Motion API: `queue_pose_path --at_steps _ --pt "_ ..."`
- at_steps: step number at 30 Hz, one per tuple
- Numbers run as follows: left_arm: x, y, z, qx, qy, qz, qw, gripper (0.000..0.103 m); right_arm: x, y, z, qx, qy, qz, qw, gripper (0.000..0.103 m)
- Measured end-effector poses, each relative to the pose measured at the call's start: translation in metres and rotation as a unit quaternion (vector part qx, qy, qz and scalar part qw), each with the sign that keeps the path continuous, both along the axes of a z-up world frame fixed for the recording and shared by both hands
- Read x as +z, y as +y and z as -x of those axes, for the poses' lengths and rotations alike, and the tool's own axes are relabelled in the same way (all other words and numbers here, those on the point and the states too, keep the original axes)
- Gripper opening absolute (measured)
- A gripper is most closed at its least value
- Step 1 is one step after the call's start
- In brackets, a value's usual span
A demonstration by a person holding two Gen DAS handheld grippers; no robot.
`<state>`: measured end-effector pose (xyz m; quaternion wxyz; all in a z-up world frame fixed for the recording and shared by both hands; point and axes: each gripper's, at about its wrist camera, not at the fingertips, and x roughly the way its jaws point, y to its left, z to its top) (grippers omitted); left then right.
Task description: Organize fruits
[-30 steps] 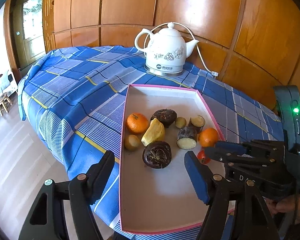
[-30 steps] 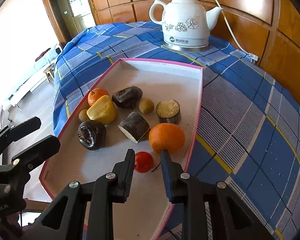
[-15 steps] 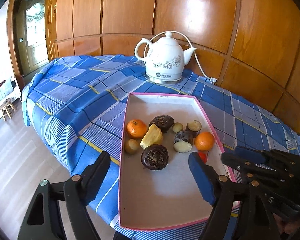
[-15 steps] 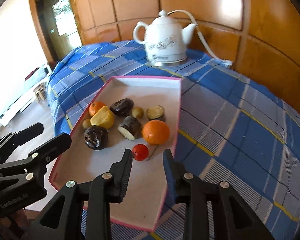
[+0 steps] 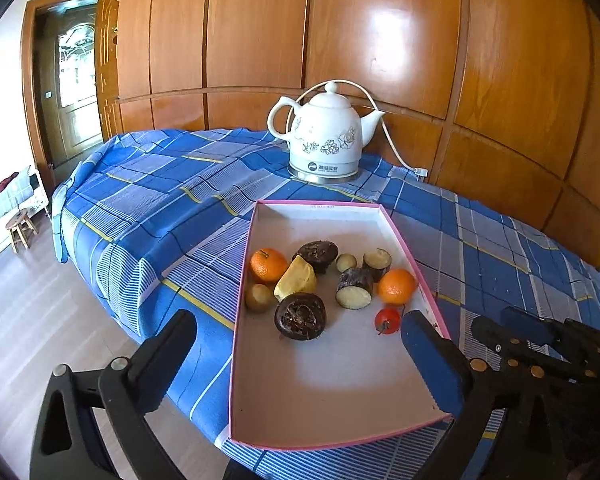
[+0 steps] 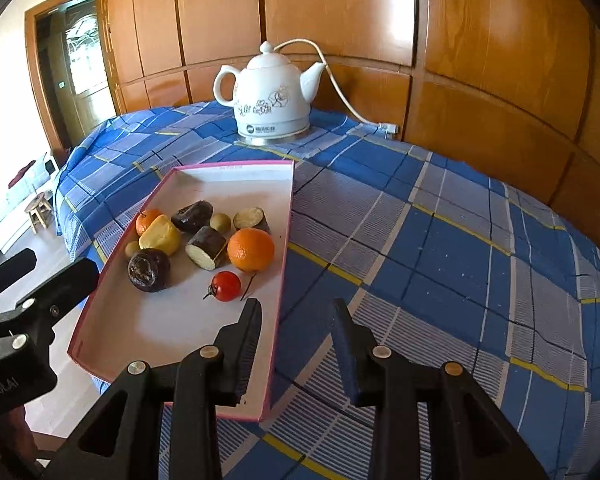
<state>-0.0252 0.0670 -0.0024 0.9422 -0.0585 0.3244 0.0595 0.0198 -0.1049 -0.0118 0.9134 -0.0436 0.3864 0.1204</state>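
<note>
A pink-rimmed white tray (image 5: 332, 384) (image 6: 172, 332) lies on the blue plaid tablecloth. In it sit two oranges (image 5: 396, 286) (image 6: 251, 249), a small red tomato (image 5: 387, 320) (image 6: 225, 286), a yellow piece (image 5: 296, 279), dark round fruits (image 5: 300, 315) (image 6: 149, 269), cut dark-skinned pieces (image 5: 355, 288) (image 6: 206, 247) and small greenish fruits. My left gripper (image 5: 296, 356) is open and empty, held near the tray's front. My right gripper (image 6: 296, 320) is open and empty, over the tray's right rim, behind the tomato.
A white floral electric kettle (image 5: 326, 140) (image 6: 271, 98) with its cord stands behind the tray by the wooden panel wall. The tablecloth (image 6: 440, 248) spreads to the right. The table edge drops to the floor at the left, where a small stool (image 5: 20, 226) stands.
Both grippers have pulled back and risen away from the tray. The right gripper has opened wider and left the tomato lying in the tray.
</note>
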Motion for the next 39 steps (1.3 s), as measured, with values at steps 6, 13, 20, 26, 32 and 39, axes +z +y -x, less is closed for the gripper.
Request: queue_pose_path --at_steps 6,13,20,26,32,39 --pt "0.0023 0.0014 0.0032 0.004 -0.008 0.001 1.0000 0.103 0.0037 0.0035 0.0026 0.003 -0.010 0.000 1.000 0.036" --pt "0.0037 -0.0004 0.0046 0.006 -0.013 -0.009 0.9999 0.103 0.0065 0.0047 0.0048 0.003 -0.018 0.001 1.000 0.036" --pt "0.0054 -0.0001 0.0055 0.016 -0.015 -0.020 0.9996 0.103 0.0072 0.0053 0.0055 0.005 -0.019 0.000 1.000 0.036" --pt "0.0058 0.0017 0.0059 0.019 -0.016 -0.022 0.9994 0.103 0.0094 0.0081 0.0065 0.010 -0.023 0.000 1.000 0.036" --pt "0.0063 0.0027 0.0058 0.020 -0.017 -0.019 0.9995 0.103 0.0095 0.0092 0.0062 0.012 -0.023 0.000 1.000 0.036" --pt "0.0067 0.0036 0.0058 0.021 -0.016 -0.019 0.9995 0.103 0.0094 0.0098 0.0058 0.014 -0.024 0.001 1.000 0.036"
